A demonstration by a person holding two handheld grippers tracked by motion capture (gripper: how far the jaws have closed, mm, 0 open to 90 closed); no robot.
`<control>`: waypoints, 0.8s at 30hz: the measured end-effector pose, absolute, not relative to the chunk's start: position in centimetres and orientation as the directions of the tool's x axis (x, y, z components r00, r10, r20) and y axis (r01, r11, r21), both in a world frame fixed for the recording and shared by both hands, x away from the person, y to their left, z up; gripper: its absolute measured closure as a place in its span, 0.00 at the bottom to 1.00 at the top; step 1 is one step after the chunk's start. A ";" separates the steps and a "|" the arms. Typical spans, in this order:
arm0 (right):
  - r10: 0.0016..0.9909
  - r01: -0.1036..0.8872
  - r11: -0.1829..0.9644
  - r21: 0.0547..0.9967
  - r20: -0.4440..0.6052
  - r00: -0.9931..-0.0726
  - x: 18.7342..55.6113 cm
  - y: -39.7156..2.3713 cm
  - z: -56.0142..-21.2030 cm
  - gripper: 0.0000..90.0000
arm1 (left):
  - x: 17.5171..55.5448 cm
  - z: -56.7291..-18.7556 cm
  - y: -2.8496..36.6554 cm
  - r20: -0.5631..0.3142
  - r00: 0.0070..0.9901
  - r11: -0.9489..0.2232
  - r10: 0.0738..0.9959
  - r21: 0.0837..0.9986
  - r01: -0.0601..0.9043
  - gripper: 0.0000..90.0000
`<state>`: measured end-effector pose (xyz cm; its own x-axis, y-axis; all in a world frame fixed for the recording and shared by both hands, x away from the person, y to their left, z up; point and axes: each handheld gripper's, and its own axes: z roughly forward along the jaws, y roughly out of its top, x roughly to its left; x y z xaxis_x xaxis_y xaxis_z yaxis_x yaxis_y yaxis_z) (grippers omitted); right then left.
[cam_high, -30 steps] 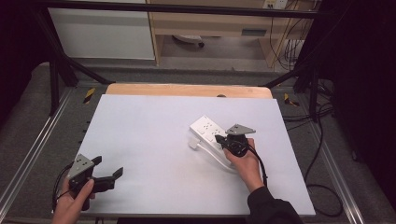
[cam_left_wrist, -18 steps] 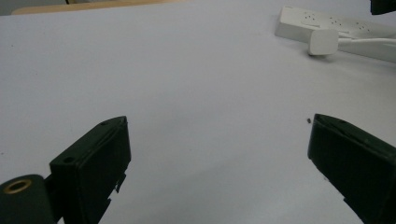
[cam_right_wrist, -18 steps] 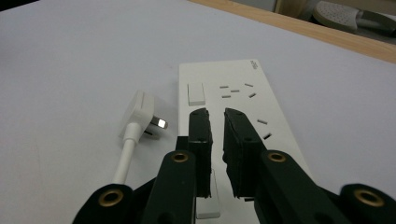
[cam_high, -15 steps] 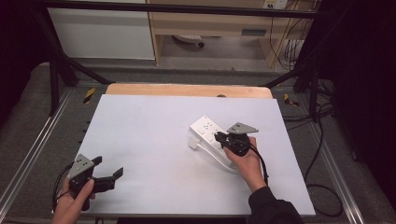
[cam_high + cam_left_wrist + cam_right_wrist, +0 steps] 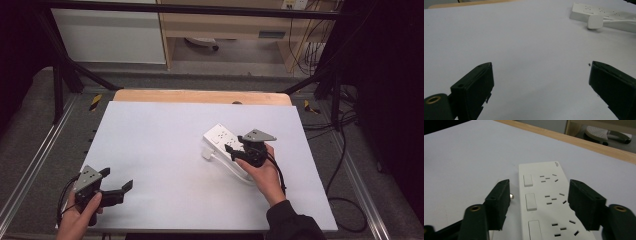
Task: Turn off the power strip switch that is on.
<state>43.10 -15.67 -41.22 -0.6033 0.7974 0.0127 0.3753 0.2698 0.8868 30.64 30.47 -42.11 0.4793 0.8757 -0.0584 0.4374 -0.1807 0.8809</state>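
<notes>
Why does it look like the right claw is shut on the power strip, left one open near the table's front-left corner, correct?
Not shut: the right gripper view shows the right claw open, jaws either side of the power strip. The left claw is open near the front-left corner.

Left gripper (image 5: 116,186) low, jaws spread wide, gripped by left hand (image 5: 80,217). Right gripper (image 5: 232,151) well apart, jaws parted, right hand (image 5: 262,172) behind it.
</notes>
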 end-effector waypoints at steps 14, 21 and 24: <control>0.787 0.391 0.234 0.890 0.062 -0.614 42.8 -15.1 -39.5 0.05 | 30.6 -42.1 30.7 -0.062 0.474 -0.174 0.878 0.882 0.437 0.06; 0.781 0.388 0.252 0.886 0.051 -0.623 42.8 -15.5 -38.9 0.06 | 30.6 -42.1 30.7 -0.061 0.475 -0.173 0.878 0.884 0.434 0.06; 0.771 0.388 0.247 0.888 0.062 -0.633 42.9 -15.8 -38.5 0.05 | 30.6 -42.0 30.7 -0.062 0.475 -0.172 0.878 0.885 0.434 0.06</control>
